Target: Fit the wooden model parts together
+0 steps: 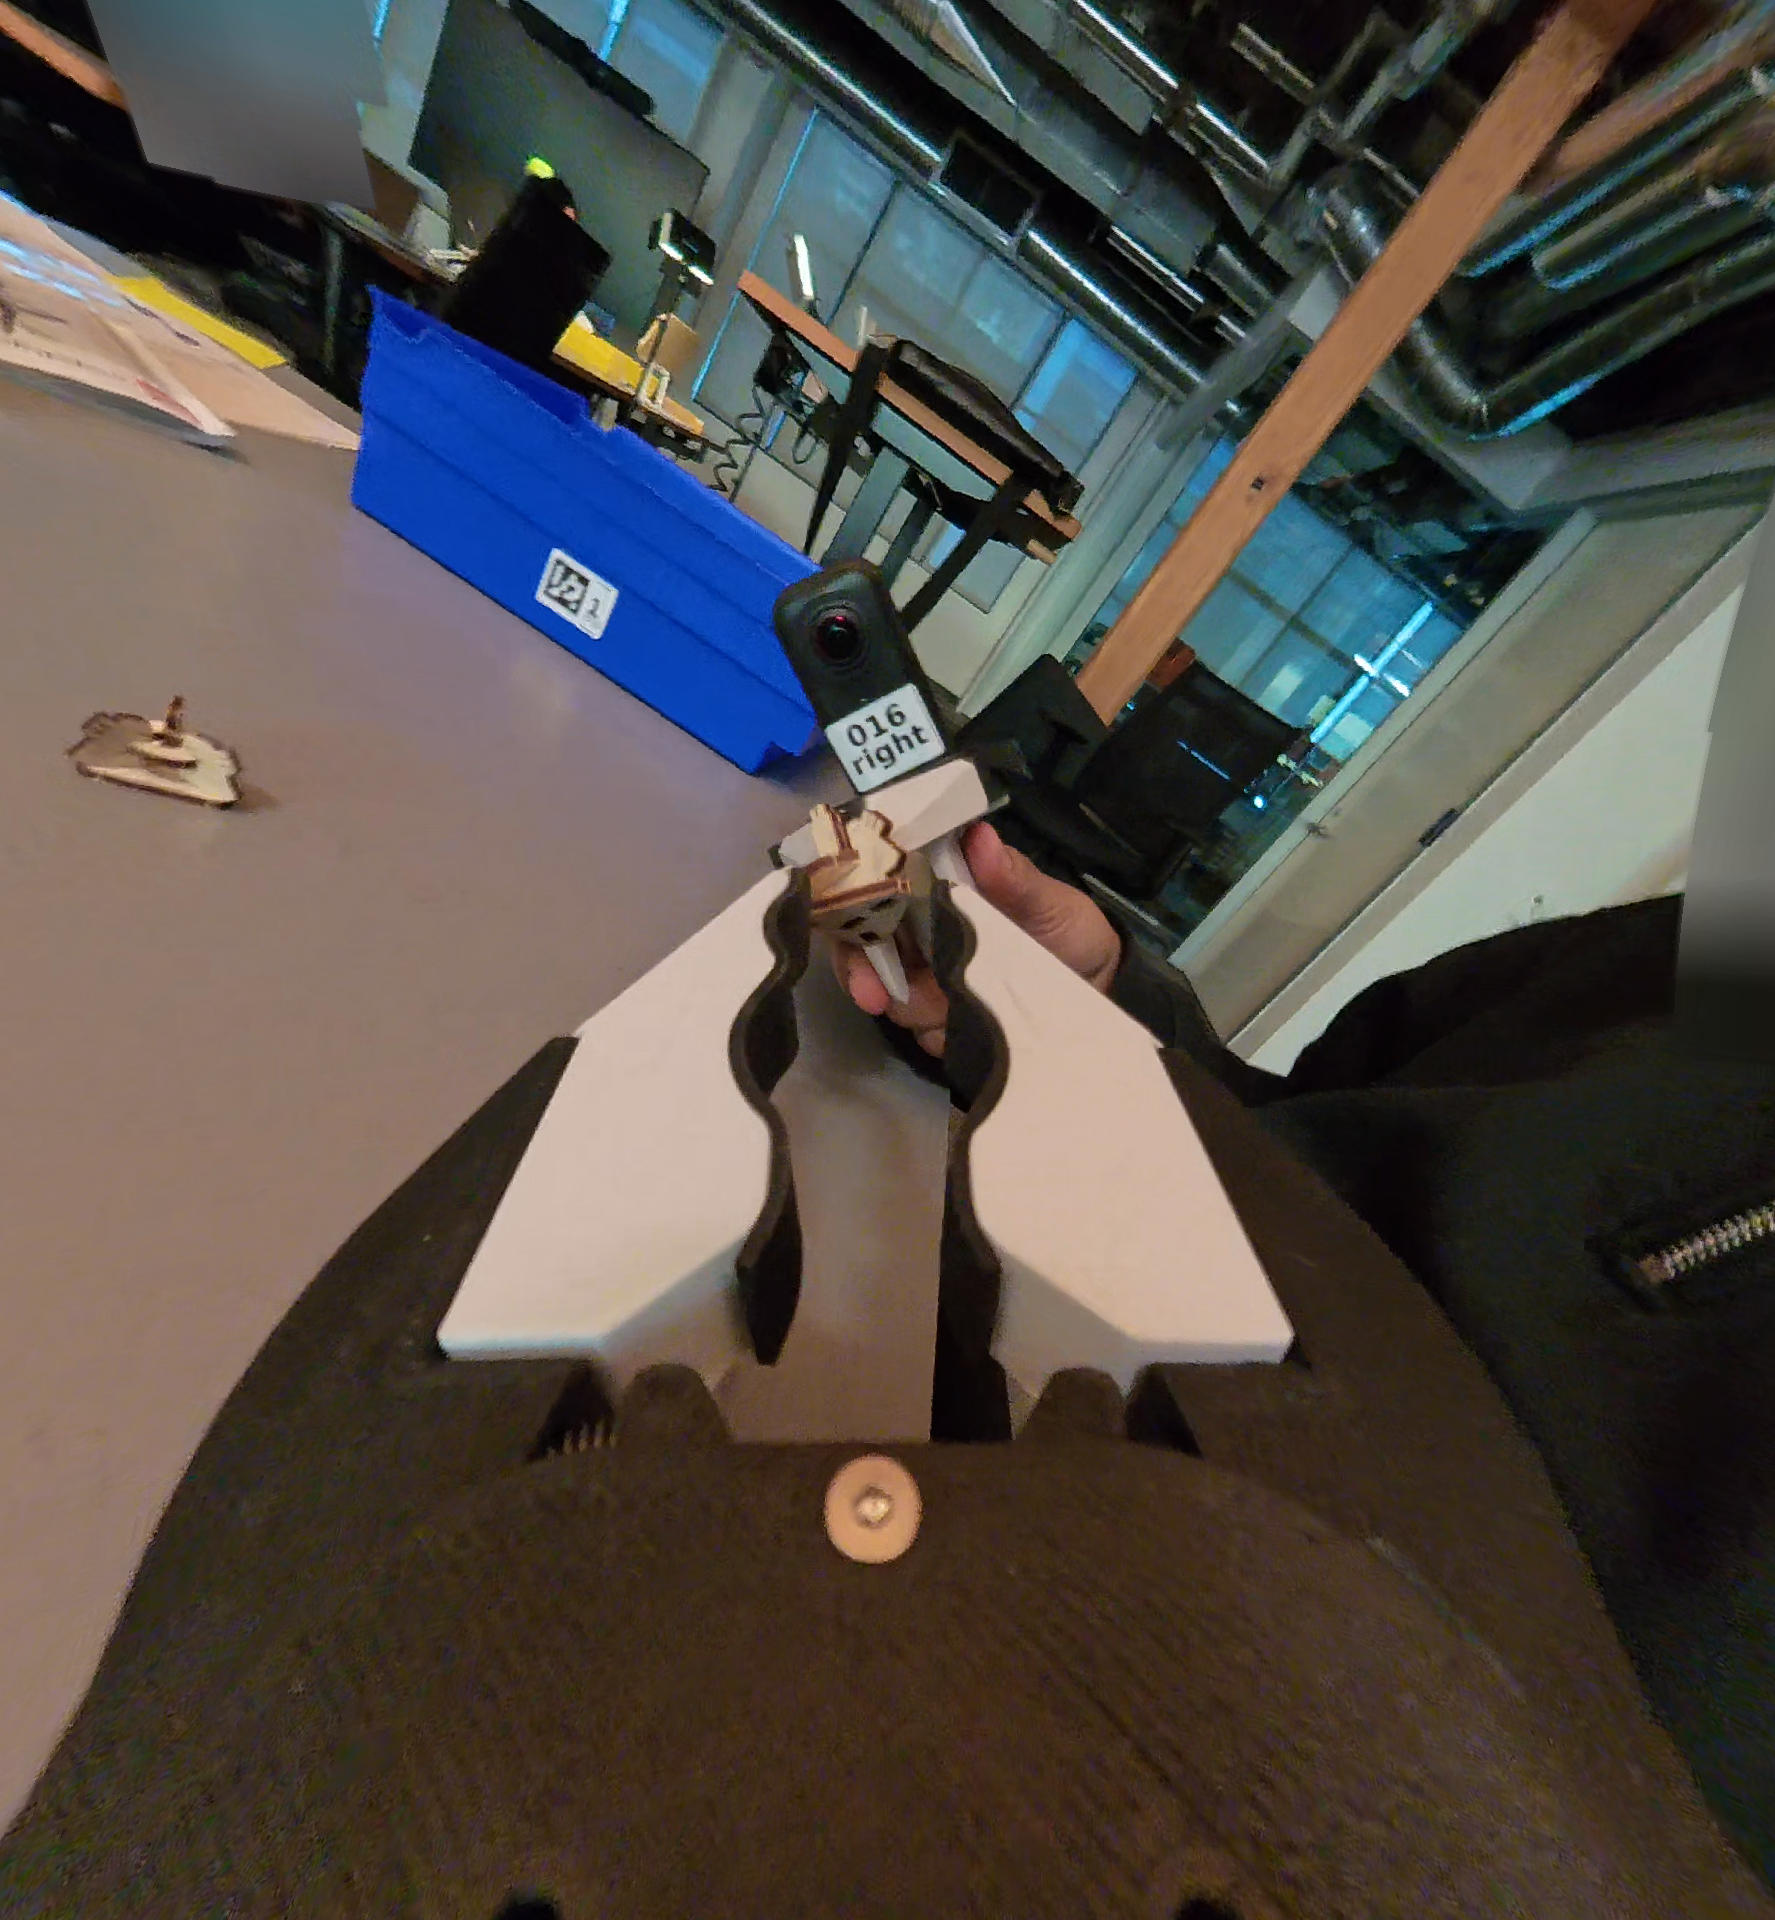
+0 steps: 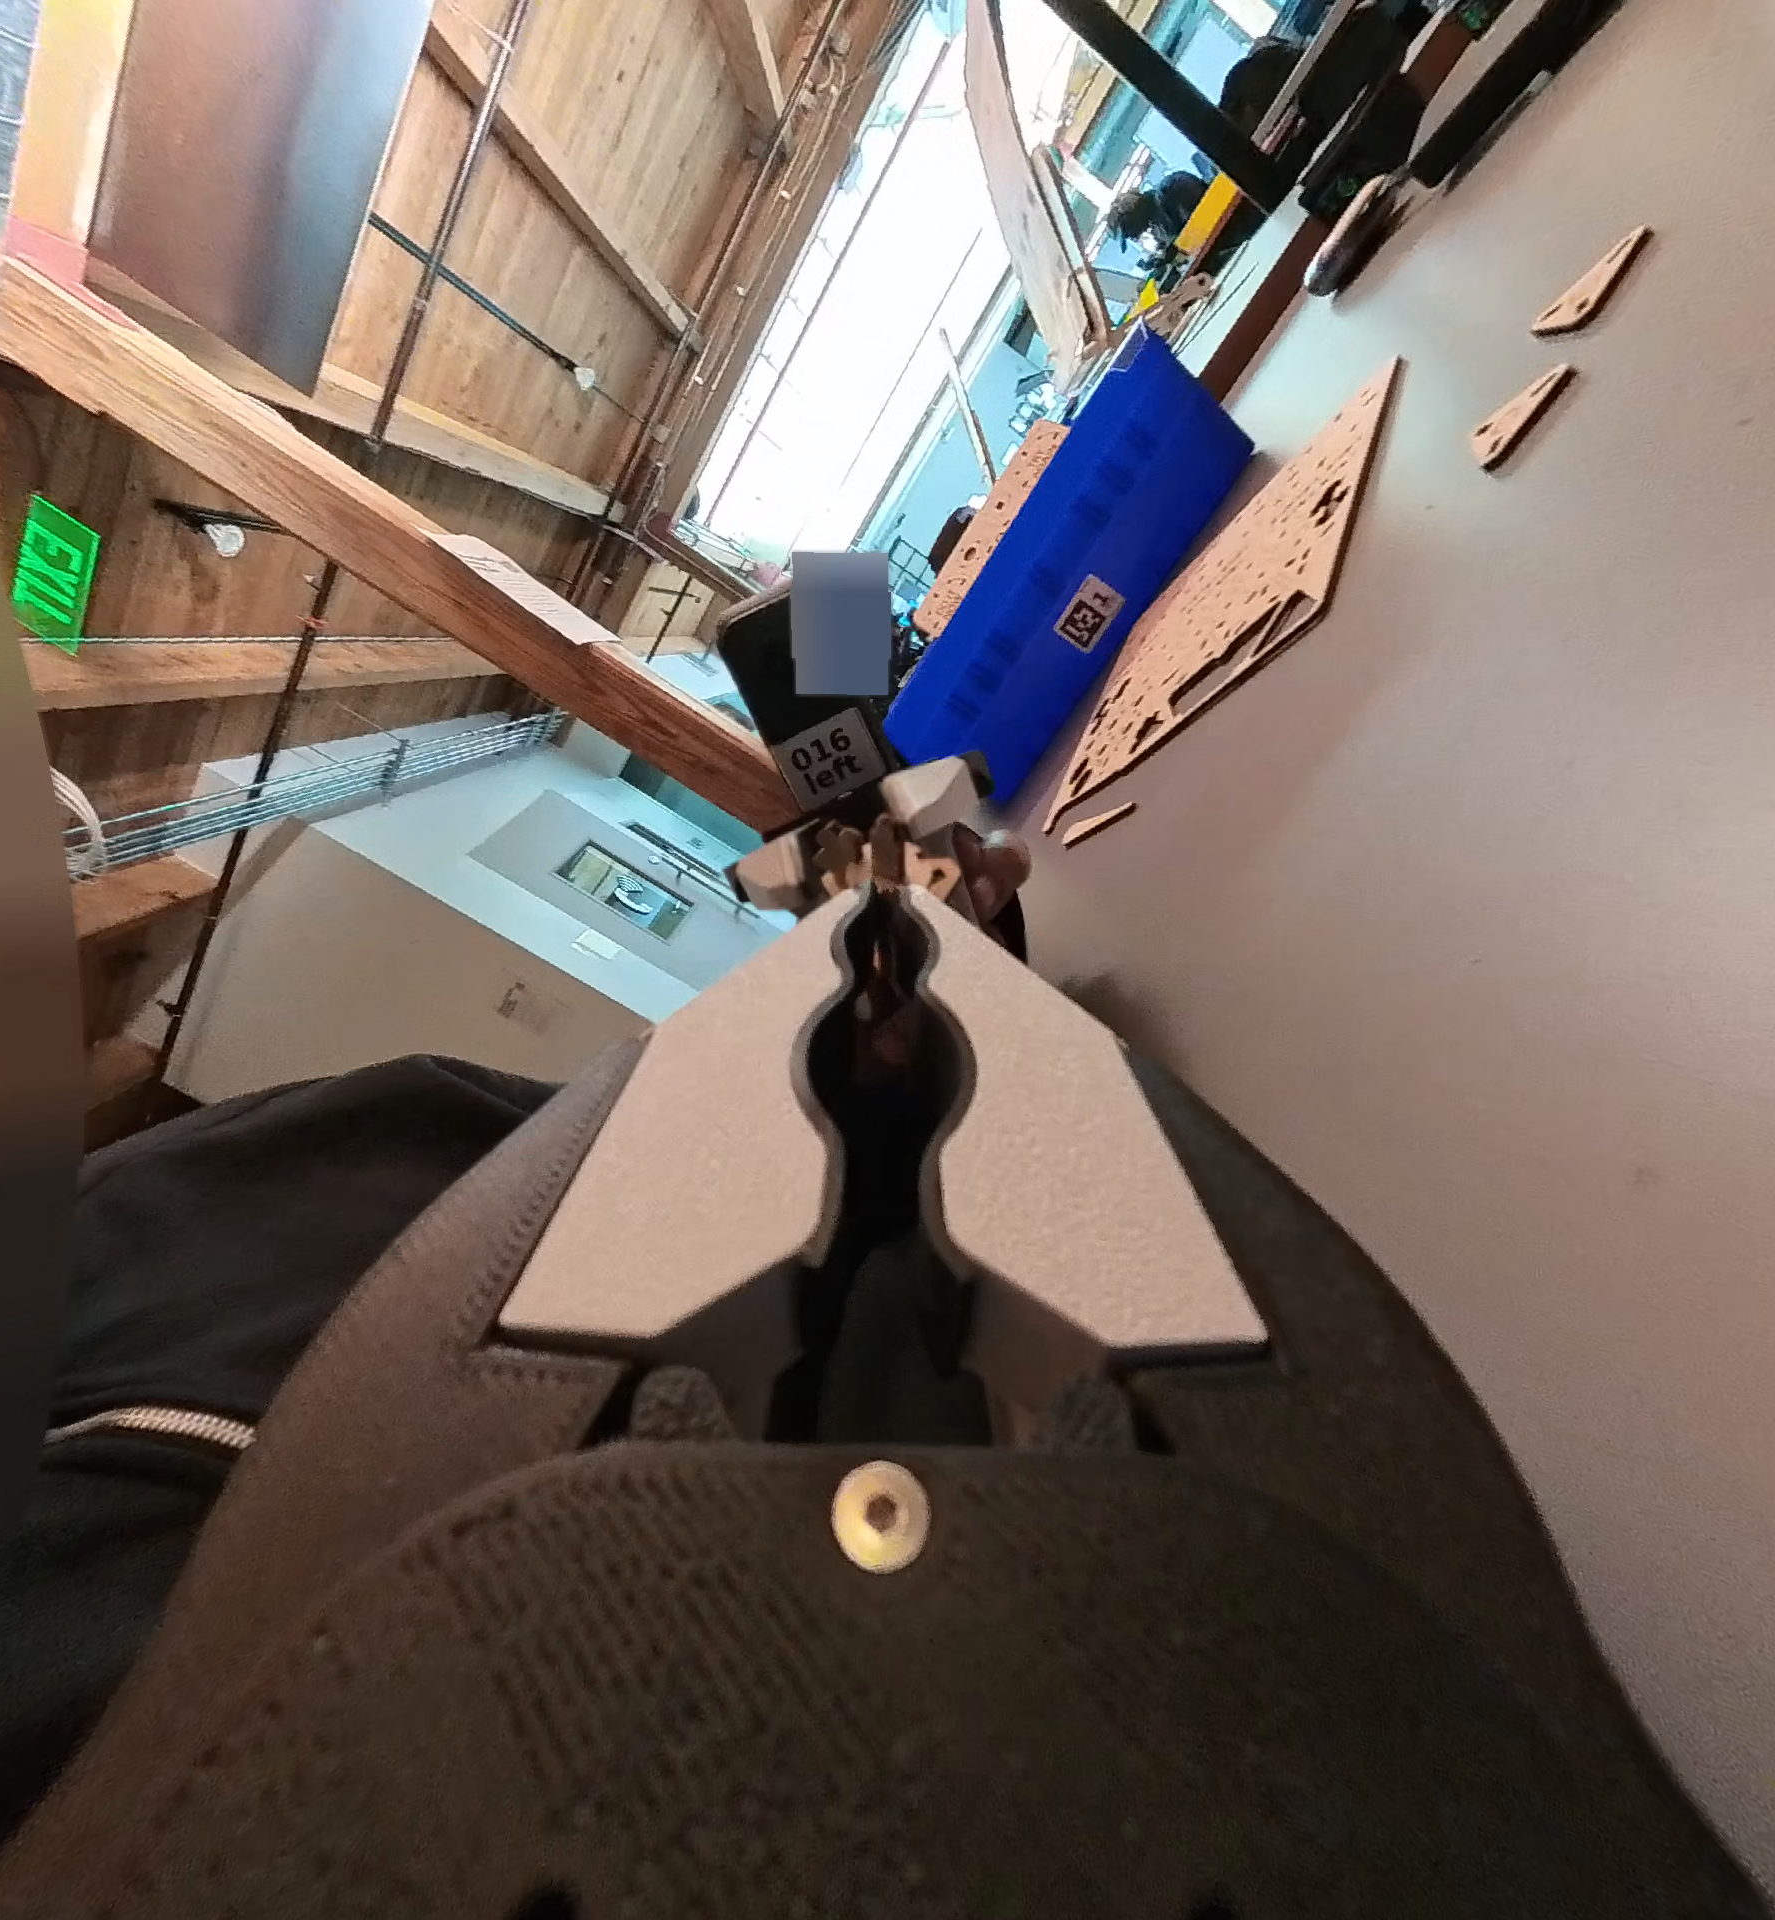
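**Two claws, one small wood model**

The grey counter (image 1: 239, 935) tilts off to my left. A blue bin (image 1: 550, 540) stands on it, and a plywood sheet (image 2: 1257, 623) full of cut-outs lies flat beside the bin. Both my claws are held above the counter's edge, tip to tip.

My left claw (image 1: 862, 904) is narrow, its tips on either side of the model (image 1: 855, 868). I cannot tell whether its pads press on the wood or only flank it. My right claw (image 2: 878, 894) is closed on a thin plate of the same model, and a hand (image 1: 1028, 914) shows behind it. Farther out on the counter sit a second small wood piece (image 1: 156, 753) and two loose offcuts (image 2: 1522, 416).

I judge the model to be very light, stiff across its flat plates and weak at the slotted joints and little tabs. It should not slip, as bare wood gives the pads some bite. I would hold it on the flat faces of a plate, not on a tab or across a joint.

The model is small and partly covered by both sets of tips, so its full shape and how its parts join are hard to make out. The bin's contents are out of sight
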Demonstrator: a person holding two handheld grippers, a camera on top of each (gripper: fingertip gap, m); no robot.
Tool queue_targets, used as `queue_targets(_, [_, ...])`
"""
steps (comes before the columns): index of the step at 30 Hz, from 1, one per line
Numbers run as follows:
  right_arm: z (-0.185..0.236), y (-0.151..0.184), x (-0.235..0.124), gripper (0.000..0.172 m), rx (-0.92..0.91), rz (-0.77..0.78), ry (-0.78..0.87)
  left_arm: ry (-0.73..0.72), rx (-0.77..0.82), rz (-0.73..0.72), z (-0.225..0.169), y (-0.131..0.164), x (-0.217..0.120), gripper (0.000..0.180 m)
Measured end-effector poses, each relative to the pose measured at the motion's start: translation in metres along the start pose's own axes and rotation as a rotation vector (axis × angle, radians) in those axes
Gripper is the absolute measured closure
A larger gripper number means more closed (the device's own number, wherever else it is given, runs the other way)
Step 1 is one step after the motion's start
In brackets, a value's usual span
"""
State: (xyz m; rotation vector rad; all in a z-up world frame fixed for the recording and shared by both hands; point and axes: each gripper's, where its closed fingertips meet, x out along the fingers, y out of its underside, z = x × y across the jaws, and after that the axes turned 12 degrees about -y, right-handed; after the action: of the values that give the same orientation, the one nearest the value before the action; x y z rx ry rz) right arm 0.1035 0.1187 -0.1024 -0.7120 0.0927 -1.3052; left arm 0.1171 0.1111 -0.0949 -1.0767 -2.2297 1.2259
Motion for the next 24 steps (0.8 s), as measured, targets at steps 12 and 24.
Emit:
queue_targets(12, [-0.018,-0.004,-0.009,0.172,-0.123,0.027,0.16,0.058,-0.122,-0.026,0.005,-0.006,-0.004,0.149])
queue_targets(24, [-0.017,-0.006,-0.014,0.172,-0.102,0.001,0.15,0.044,-0.141,0.015,0.006,0.0,0.001,0.147])
